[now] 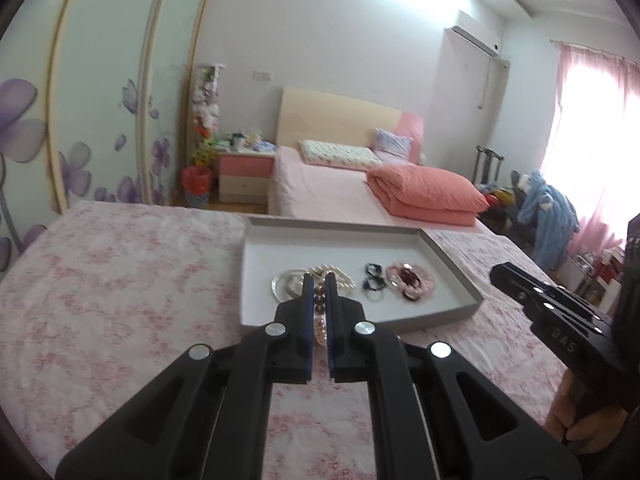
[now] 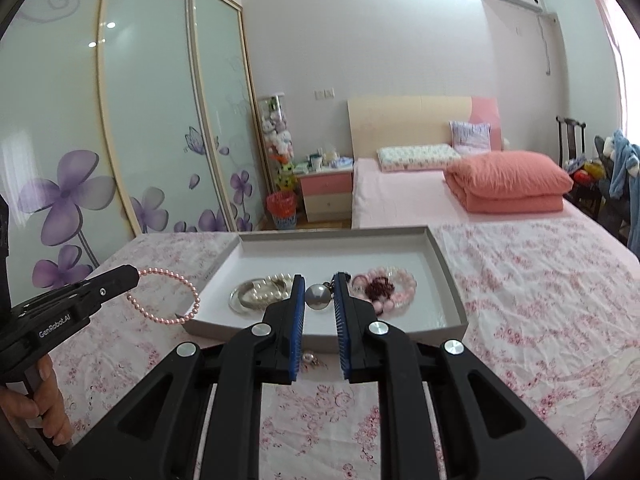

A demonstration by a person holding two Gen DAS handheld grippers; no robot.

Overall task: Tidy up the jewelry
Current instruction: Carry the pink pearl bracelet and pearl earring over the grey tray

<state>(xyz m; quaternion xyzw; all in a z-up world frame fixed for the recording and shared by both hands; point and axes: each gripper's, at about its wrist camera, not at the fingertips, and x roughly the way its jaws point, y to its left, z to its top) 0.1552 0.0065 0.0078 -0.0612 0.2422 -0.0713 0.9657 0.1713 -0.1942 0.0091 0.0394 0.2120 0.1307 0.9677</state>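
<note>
A shallow grey-white tray [image 2: 444, 264] lies on the pink floral cloth. In it are a silver bangle [image 2: 240, 300], a white pearl bracelet [image 2: 274, 284], pink bead bracelets [image 2: 396, 280] and, in the left wrist view, black hair ties [image 1: 374, 278]. My left gripper [image 1: 319, 280] is shut on a pink pearl bracelet [image 1: 320, 330]. Seen from the right wrist, that bracelet [image 2: 197, 298] hangs as a loop from the left gripper [image 2: 134, 274], left of the tray. My right gripper [image 2: 319, 280] is shut on a grey pearl earring [image 2: 318, 296], above the tray's near edge. A small pearl earring [image 2: 309, 358] lies on the cloth below.
The tray [image 1: 452, 256] sits near the far edge of the cloth-covered surface [image 1: 120, 280]. Beyond it stand a bed with a folded pink quilt [image 2: 508, 180], a nightstand [image 2: 326, 196] and a sliding wardrobe [image 2: 152, 120]. A hand [image 2: 44, 396] grips the left tool's handle.
</note>
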